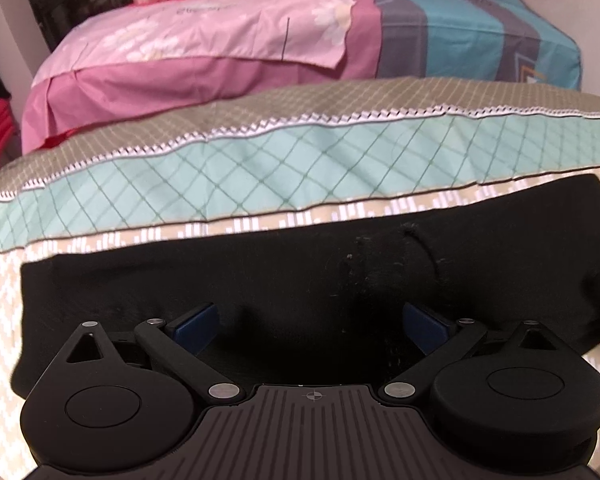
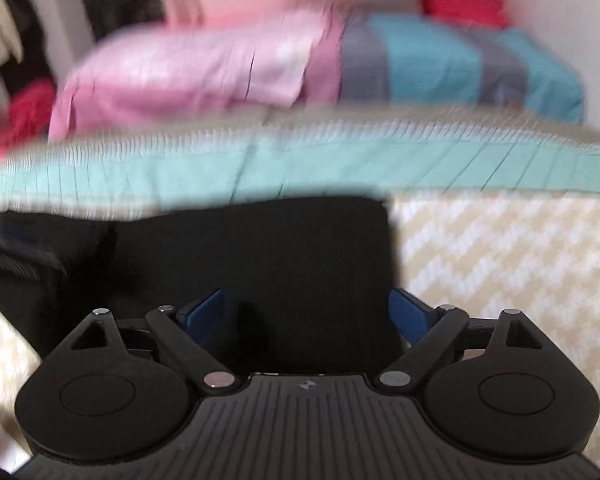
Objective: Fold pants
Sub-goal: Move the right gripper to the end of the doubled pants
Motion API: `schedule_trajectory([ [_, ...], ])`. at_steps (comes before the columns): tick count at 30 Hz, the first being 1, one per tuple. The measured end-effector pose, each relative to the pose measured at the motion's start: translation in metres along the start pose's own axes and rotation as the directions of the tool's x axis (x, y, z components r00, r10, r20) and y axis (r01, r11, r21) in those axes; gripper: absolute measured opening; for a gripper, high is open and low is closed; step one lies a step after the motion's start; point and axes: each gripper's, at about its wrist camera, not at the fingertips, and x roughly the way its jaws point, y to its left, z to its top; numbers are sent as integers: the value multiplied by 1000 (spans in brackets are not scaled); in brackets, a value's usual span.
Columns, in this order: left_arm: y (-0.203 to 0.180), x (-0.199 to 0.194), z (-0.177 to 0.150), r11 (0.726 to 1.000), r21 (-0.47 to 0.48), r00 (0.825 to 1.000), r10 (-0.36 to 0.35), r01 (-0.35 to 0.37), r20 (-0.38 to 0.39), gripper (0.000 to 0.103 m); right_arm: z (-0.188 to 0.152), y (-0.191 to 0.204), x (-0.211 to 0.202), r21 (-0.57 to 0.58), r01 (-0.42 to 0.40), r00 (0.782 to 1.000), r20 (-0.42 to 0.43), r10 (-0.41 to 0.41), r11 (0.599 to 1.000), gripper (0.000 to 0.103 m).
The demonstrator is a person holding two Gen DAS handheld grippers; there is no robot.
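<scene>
Left gripper (image 1: pixel 312 326) spread wide, blue-padded fingers (image 1: pixel 198 326) far apart, nothing clamped between. Right gripper (image 2: pixel 306 314) likewise spread, fingers (image 2: pixel 404 314) well apart, angled forward and slightly down, view blurred.

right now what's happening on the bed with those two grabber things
A person is folding a pair of black pants on a bed, with a handheld gripper in each hand. The pants lie in a flat, compact band on the beige patterned cover. The left gripper and the right gripper are both open and sit over the near part of the fabric; neither is clamped on it. The right view is motion-blurred. Behind are a teal-striped quilt and pink bedding.
</scene>
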Motion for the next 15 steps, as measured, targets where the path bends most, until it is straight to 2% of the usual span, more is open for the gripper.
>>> schedule_trajectory([
  [1, 1, -3, 0, 1000, 3, 1000, 3, -3, 2, 103, 1, 5, 5, -42, 63, 998, -15, -64, 997, 91],
  [2, 4, -5, 0, 1000, 1, 1000, 7, -7, 2, 103, 6, 7, 6, -56, 71, 997, -11, -72, 996, 90],
  [5, 14, -11, 1, 1000, -20, 1000, 15, -15, 4, 103, 13, 14, -6, -48, 49, 998, 37, -47, 998, 90],
  [9, 29, -16, 0, 998, -59, 999, 32, -32, -4, 103, 20, 35, -10, -130, 61, 995, 84, -51, 990, 90],
  [12, 41, -19, -3, 996, -81, 999, 45, -46, -10, 103, 21, 49, -4, -167, 42, 998, 53, -33, 985, 92],
  [15, 53, -20, -7, 993, -97, 998, 64, -66, -19, 103, 17, 61, 9, -211, 52, 997, -50, -64, 976, 94],
])
